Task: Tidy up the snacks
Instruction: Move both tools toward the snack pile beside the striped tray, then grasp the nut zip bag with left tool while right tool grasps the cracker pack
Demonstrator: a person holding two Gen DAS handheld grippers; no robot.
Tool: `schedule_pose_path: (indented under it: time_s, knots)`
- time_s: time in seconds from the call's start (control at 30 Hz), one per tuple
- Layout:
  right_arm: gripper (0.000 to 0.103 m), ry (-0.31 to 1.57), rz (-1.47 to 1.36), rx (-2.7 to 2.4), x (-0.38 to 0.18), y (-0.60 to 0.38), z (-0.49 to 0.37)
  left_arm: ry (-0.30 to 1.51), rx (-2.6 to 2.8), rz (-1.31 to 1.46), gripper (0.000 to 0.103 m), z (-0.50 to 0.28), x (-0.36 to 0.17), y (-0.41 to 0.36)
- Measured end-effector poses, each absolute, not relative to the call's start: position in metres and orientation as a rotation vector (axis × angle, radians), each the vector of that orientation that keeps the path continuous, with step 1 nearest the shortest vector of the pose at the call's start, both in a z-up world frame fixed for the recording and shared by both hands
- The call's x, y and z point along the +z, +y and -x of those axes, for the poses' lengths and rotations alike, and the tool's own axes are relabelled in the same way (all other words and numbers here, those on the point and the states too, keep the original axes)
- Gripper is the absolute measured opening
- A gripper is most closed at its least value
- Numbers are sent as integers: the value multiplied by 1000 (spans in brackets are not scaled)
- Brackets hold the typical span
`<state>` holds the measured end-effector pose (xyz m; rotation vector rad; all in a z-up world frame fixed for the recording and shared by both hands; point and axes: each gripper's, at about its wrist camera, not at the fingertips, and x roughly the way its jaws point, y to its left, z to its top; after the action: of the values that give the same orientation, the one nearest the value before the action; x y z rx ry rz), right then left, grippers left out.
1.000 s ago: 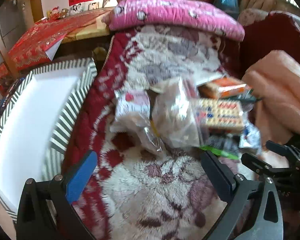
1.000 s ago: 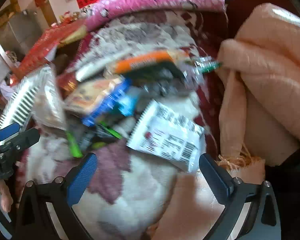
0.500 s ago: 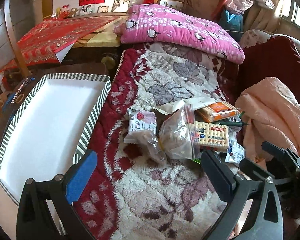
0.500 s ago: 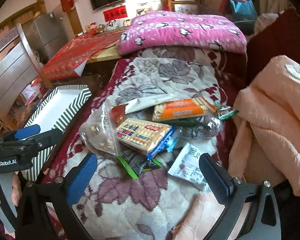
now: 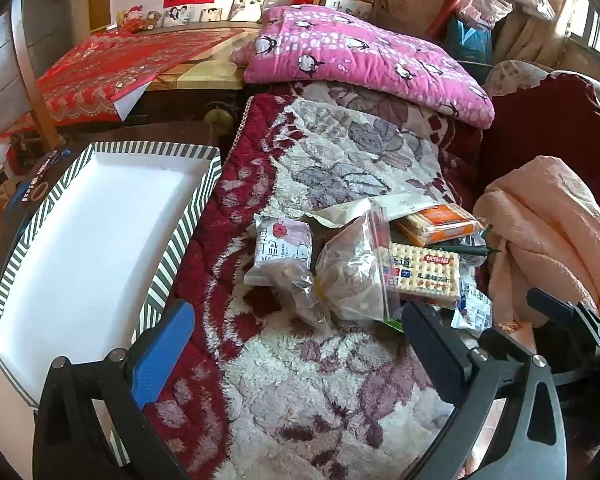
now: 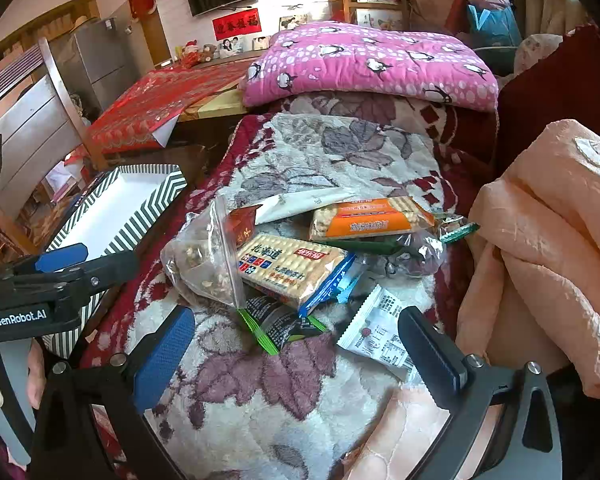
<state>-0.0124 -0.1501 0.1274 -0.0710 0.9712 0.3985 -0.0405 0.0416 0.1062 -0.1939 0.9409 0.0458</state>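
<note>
Snack pile (image 6: 300, 256) lies heaped on the fuzzy floral blanket (image 5: 300, 380); lower packets are partly hidden under the crinkled clear bag (image 5: 352, 276) and the flat rectangular cracker pack (image 6: 292, 270). Small white packet (image 6: 384, 338) is cut off behind a jaw. Left gripper (image 5: 296, 348): jaws wide, holding nothing. Right gripper (image 6: 296, 350): jaws wide, holding nothing. Striped cardboard box (image 5: 188, 232), white inside, sits beside the blanket's left edge.

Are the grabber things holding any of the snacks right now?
No. The left gripper and the right gripper are both open with nothing between their fingers. The snacks lie loose on the blanket.
</note>
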Motion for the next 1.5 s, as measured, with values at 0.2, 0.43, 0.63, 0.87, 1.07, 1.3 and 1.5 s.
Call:
schedule_pose_path:
  time_s: [0.2, 0.43, 0.63, 0.87, 1.07, 1.3, 1.5]
  knots:
    - [102, 988, 76, 405, 123, -150, 11, 947, 49, 188, 103, 40, 103, 41]
    - [102, 996, 72, 409, 119, -151, 11, 963, 55, 203, 103, 37, 97, 42]
    - [102, 1014, 64, 405, 114, -156, 9, 990, 62, 245, 103, 30, 84, 42]
    - [102, 1027, 55, 407, 108, -161, 7, 997, 65, 315, 103, 11, 68, 33]
    - [102, 1045, 52, 403, 103, -165, 4, 1000, 60, 345, 103, -10, 56, 26]
    - [102, 1067, 78, 426, 101, -163, -6, 1078, -3, 339, 58, -19, 37, 31]
    - [102, 1063, 218, 545, 108, -140, -29, 1072, -23, 332, 45, -4, 42, 43]
